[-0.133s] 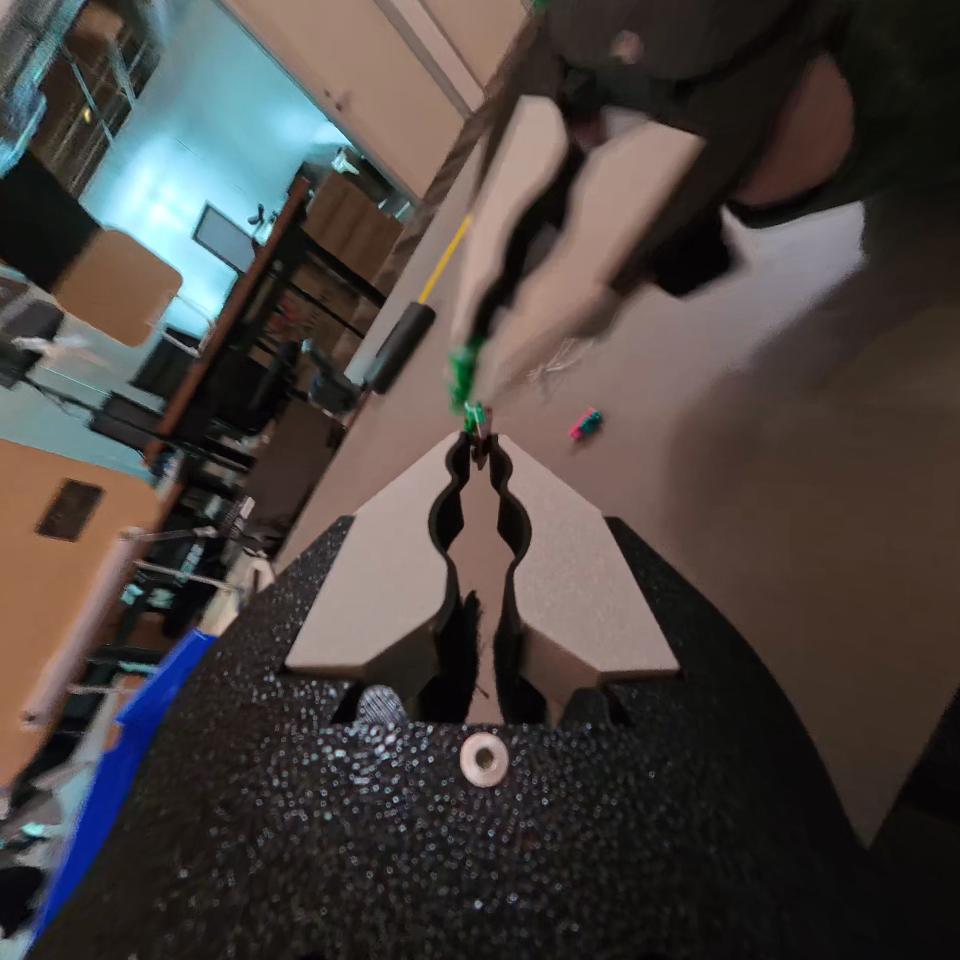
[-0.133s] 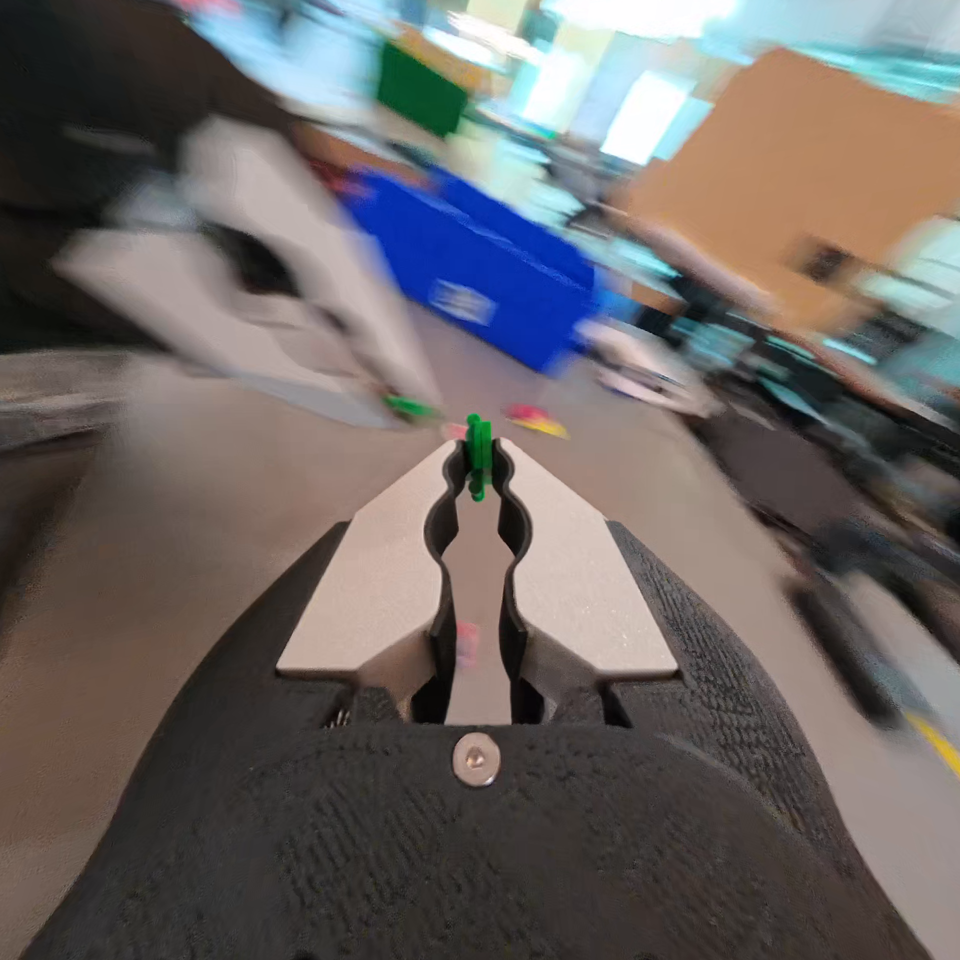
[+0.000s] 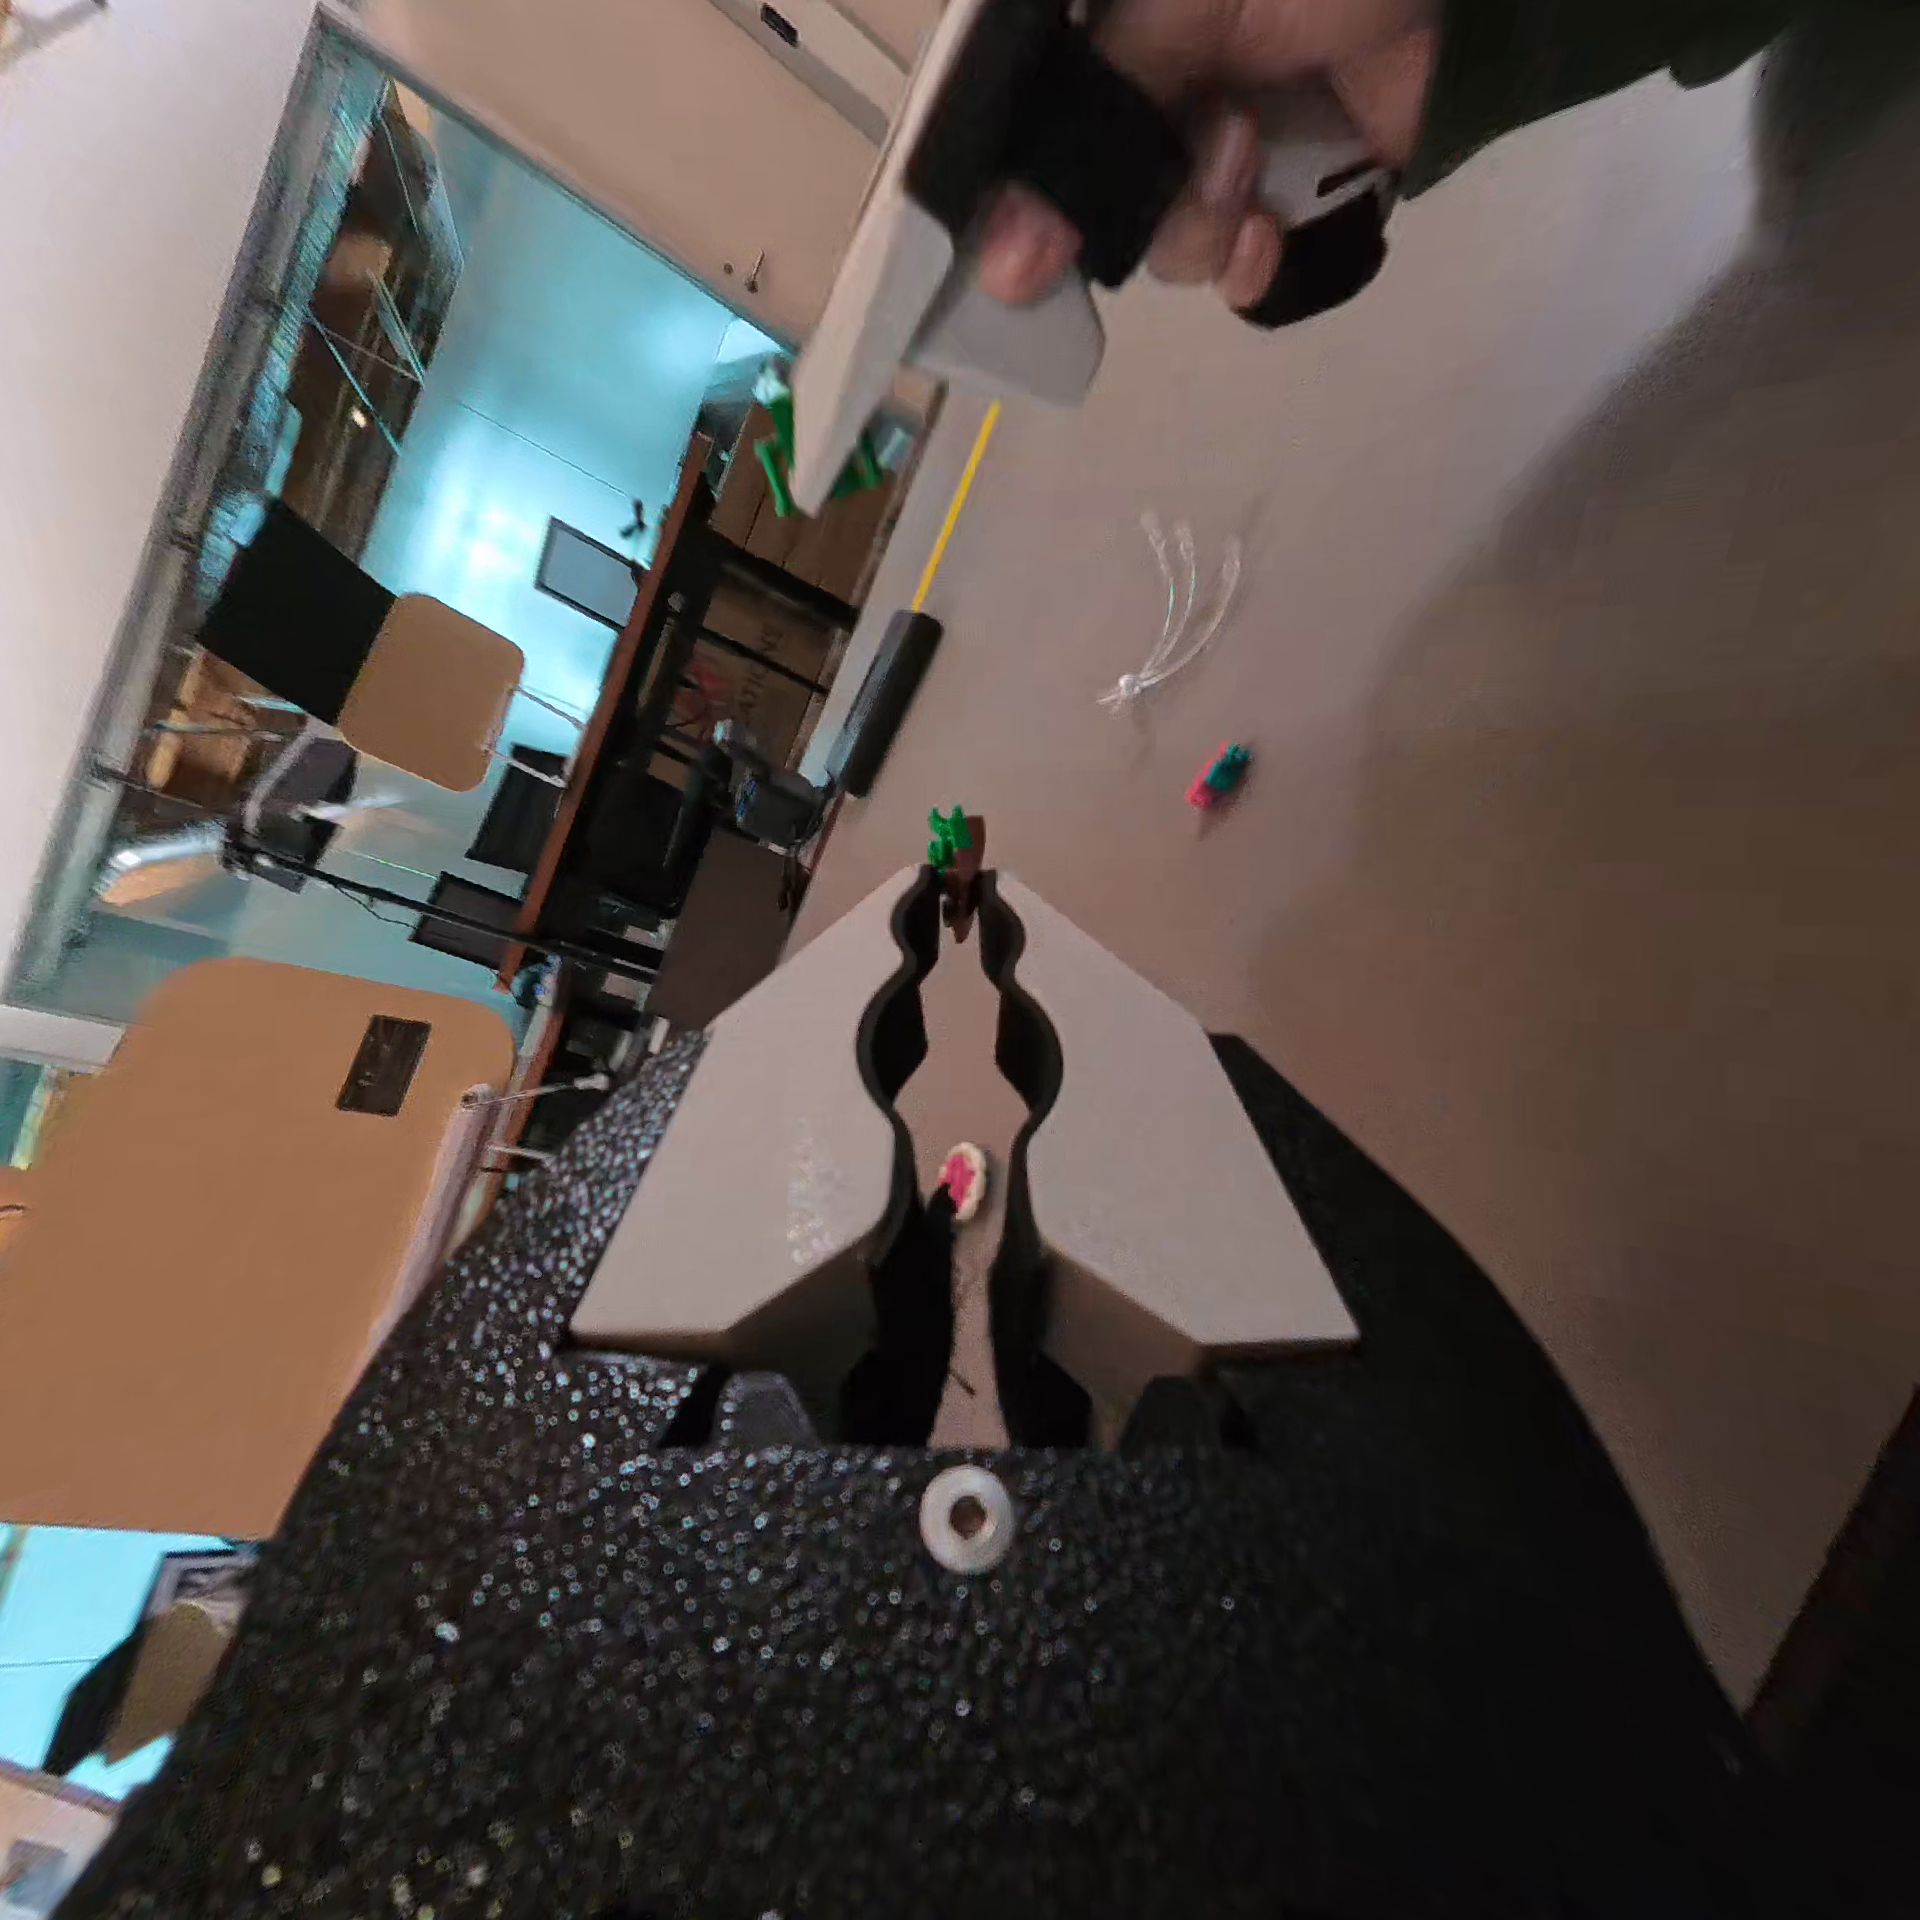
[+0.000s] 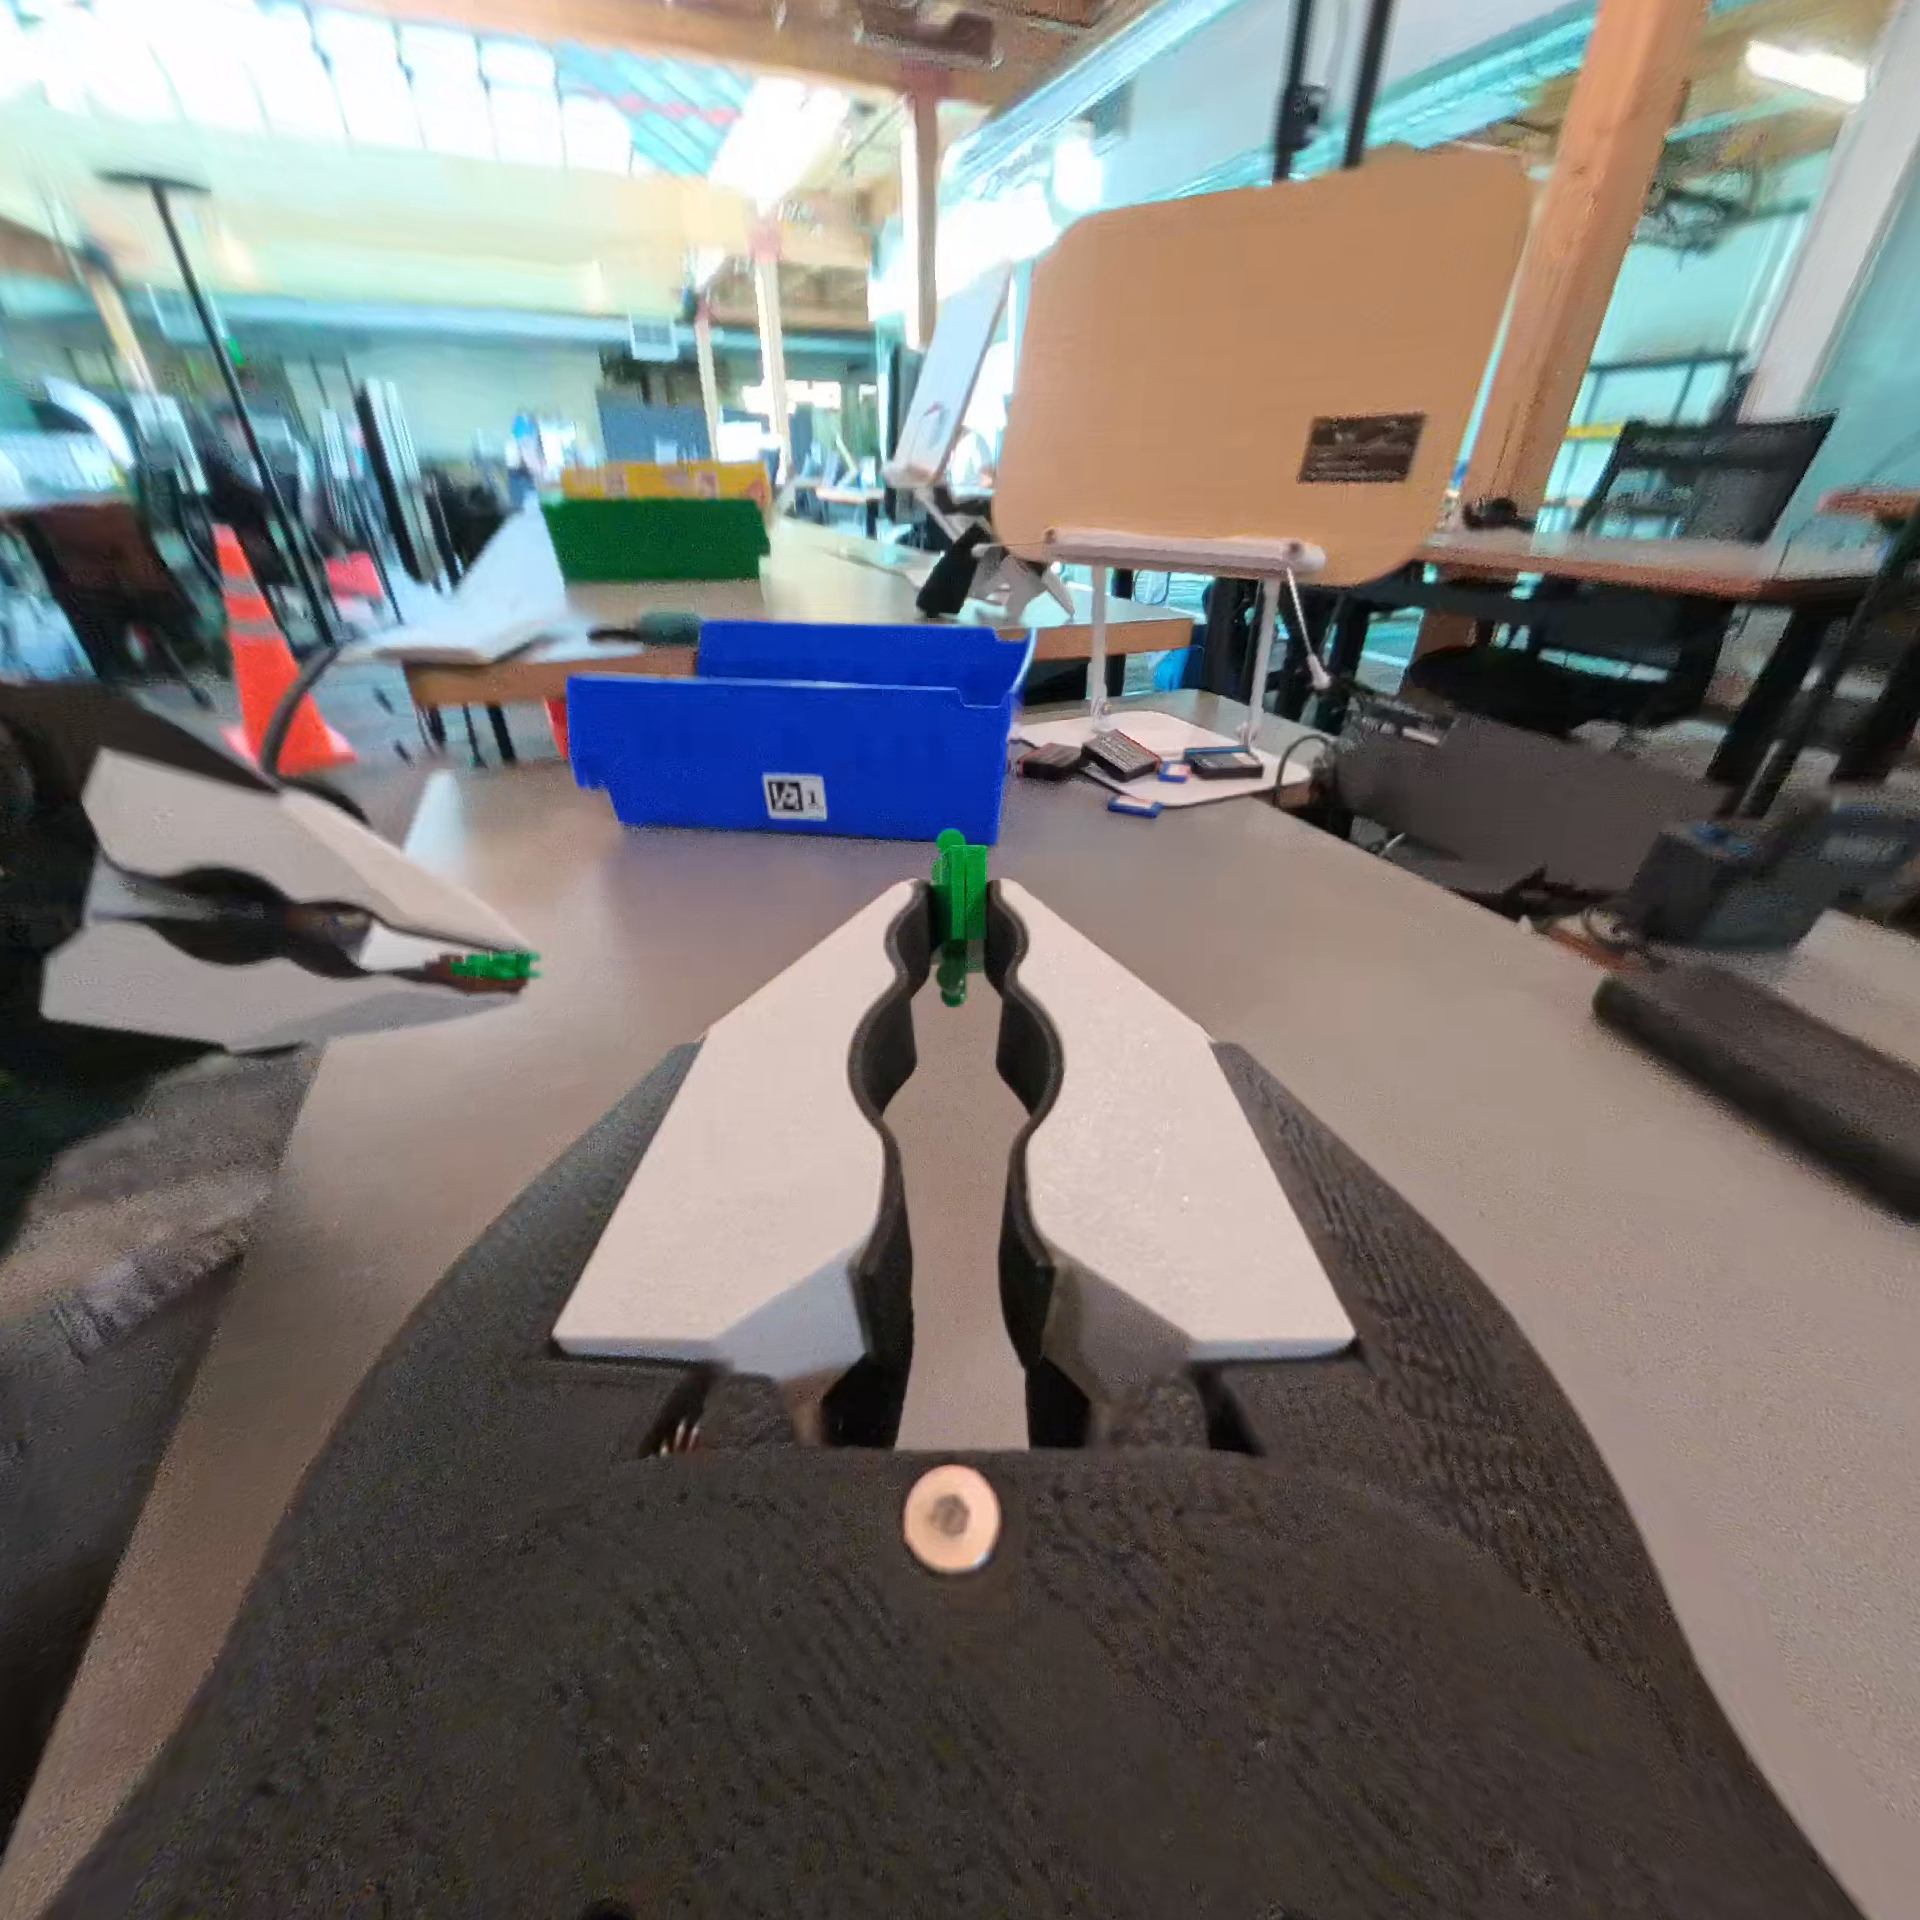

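Observation:
My left gripper (image 3: 956, 883) is shut on a small brown and green toy piece (image 3: 954, 847) that sticks out past its tips, above the grey table (image 3: 1455, 935). My right gripper (image 4: 958, 896) is shut on a small green toy piece (image 4: 956, 909) held upright. In the left wrist view the right gripper (image 3: 821, 478) is higher up, held by a hand (image 3: 1195, 208), with green showing at its tip. In the right wrist view the left gripper (image 4: 488, 966) is off to the left, its piece pointing toward mine, a clear gap between them.
On the table lie a clear plastic piece (image 3: 1174, 613), a small pink and teal piece (image 3: 1218, 776), a pink round piece (image 3: 961, 1179) and a black handle with a yellow rod (image 3: 888, 701). A blue bin (image 4: 790, 743) stands at the back, a dark bar (image 4: 1756, 1049) at the right. One gripper's finger ends stand about 12 cm off the other's. The dark bar (image 4: 1756, 1049) is closer to my right gripper, around 35 cm from its tips; the left tips are 45 cm off.
The two grippers were nearly tip to tip; now they have drawn apart, each with a small piece in its tips. The motion blur is gone.

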Motion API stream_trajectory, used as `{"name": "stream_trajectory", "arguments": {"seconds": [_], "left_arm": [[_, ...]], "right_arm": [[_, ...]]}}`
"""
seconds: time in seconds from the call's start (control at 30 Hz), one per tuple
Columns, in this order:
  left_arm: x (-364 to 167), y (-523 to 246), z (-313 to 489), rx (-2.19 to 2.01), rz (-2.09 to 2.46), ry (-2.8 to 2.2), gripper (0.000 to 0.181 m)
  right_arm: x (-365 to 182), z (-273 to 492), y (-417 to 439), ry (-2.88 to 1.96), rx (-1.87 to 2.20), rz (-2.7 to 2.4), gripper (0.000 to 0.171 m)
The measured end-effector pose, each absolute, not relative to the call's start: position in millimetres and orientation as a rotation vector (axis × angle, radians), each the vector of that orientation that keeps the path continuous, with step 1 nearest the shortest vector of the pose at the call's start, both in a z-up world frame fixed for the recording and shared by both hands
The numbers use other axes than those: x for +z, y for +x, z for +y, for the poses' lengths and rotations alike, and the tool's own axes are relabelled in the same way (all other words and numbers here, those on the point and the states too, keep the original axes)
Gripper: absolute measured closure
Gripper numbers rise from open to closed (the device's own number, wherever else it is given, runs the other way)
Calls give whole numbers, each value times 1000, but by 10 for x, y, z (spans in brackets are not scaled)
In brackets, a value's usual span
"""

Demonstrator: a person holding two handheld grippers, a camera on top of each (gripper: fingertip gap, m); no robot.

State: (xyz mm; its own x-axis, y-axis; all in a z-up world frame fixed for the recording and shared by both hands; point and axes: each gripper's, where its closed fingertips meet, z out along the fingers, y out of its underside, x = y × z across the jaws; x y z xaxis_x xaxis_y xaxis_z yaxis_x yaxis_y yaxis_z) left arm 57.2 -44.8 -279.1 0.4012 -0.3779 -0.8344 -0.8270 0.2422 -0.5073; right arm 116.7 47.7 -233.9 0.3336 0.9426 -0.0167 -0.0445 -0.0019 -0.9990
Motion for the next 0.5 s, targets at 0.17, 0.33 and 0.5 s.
{"name": "stream_trajectory", "arguments": {"seconds": [0.17,0.33,0.5], "left_arm": [[-2686,380,-290,255,1053,-1483,176],[-2612,319,-322,122,998,-1504,176],[-2586,339,-355,-27,964,-1499,176]], "right_arm": [[-2414,317,1010,-1282,993,-1014,164],[-2416,179,932,-1225,1002,-1069,164],[-3040,-46,748,-1434,957,-1459,163]]}}
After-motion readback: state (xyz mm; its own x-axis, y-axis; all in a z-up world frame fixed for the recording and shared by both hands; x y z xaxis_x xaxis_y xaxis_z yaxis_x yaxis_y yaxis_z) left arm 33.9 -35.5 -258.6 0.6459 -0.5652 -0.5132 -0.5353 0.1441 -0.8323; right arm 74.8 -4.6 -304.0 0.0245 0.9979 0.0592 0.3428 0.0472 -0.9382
